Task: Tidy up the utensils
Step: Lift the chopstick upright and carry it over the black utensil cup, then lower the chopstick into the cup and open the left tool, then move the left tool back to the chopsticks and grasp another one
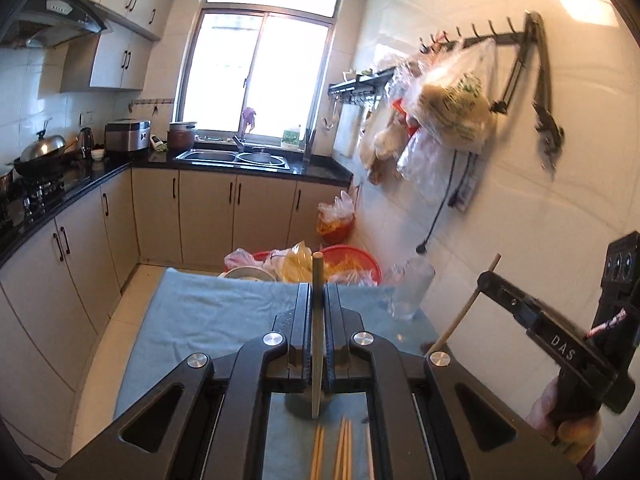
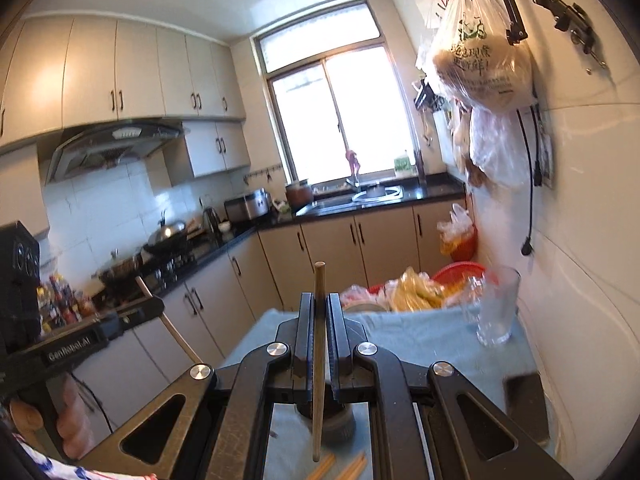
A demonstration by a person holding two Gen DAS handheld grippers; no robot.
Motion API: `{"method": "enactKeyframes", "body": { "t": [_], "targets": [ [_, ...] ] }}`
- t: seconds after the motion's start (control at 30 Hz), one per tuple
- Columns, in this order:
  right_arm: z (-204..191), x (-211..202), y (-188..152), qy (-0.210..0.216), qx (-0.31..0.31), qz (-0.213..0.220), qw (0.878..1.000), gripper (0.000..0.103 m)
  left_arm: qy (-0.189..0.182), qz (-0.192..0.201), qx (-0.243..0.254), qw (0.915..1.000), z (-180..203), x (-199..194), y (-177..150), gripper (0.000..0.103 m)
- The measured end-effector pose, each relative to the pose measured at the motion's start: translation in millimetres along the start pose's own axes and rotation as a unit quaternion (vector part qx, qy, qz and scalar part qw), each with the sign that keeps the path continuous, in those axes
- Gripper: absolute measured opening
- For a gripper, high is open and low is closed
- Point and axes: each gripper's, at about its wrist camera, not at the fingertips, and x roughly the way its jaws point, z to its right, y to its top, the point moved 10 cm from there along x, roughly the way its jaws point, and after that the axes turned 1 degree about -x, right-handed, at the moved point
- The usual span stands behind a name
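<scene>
My left gripper (image 1: 318, 292) is shut on a wooden chopstick (image 1: 317, 340) held upright above a table with a blue cloth (image 1: 208, 316). My right gripper (image 2: 320, 304) is shut on another wooden chopstick (image 2: 319, 360), also upright. A dark round holder sits under each gripper's jaws, in the left wrist view (image 1: 298, 404) and in the right wrist view (image 2: 338, 424). Several loose chopsticks lie on the cloth, seen in the left wrist view (image 1: 340, 452) and the right wrist view (image 2: 352, 468). Each gripper shows in the other's view: the right one (image 1: 486, 280) and the left one (image 2: 150, 304).
A clear glass (image 1: 412, 288) (image 2: 498, 308) stands at the table's far right by the tiled wall. Red baskets with plastic bags (image 1: 344, 266) sit beyond the table's far edge. A dark flat object (image 2: 524, 404) lies at the right. Bags hang on the wall (image 1: 448, 112).
</scene>
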Motion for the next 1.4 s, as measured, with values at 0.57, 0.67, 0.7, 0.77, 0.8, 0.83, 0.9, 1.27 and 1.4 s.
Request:
{"method": "enactKeyframes", "body": {
  "t": [0.57,0.67,0.7,0.77,0.8,0.83,0.9,1.27,1.4],
  "targets": [
    [46.7,135.3,-71.2,-0.036,0.046,-0.106,0.993,0.006,0.02,-0.105,-0.02,0.9941,-29.0,135.5,-51.5,0.005],
    [59.2,146.8,-84.1,-0.036,0.065,-0.125,0.989,0.007,0.023,-0.102,-0.014,0.9944,-31.0,134.4,-55.0,0.006],
    [63.3,150.1,-87.1,-0.037,0.071,-0.129,0.988,0.007,0.023,-0.1,-0.014,0.9946,-30.5,133.8,-53.3,0.006],
    [69.5,154.7,-91.2,-0.039,0.082,-0.132,0.987,0.007,0.022,-0.095,-0.01,0.9952,-29.1,131.6,-51.4,0.007],
    [70.6,155.3,-93.0,-0.039,0.085,-0.134,0.987,0.007,0.02,-0.093,-0.01,0.9954,-28.6,130.0,-50.4,0.011],
    [70.7,156.2,-93.6,-0.039,0.087,-0.136,0.986,0.007,0.02,-0.091,-0.01,0.9956,-29.2,127.8,-49.1,0.016],
    [71.1,157.5,-94.6,-0.038,0.089,-0.139,0.985,0.013,0.021,-0.086,-0.01,0.9961,-29.8,124.6,-46.4,0.025],
    [60.9,127.1,-90.2,-0.04,0.066,-0.126,0.989,0.042,0.035,-0.064,-0.032,0.9968,-52.7,73.5,-51.2,0.047],
    [58.5,105.4,-96.8,-0.043,0.056,-0.125,0.99,0.047,0.049,-0.061,-0.033,0.9964,-66.2,44.6,-63.5,0.051]
  ]
}}
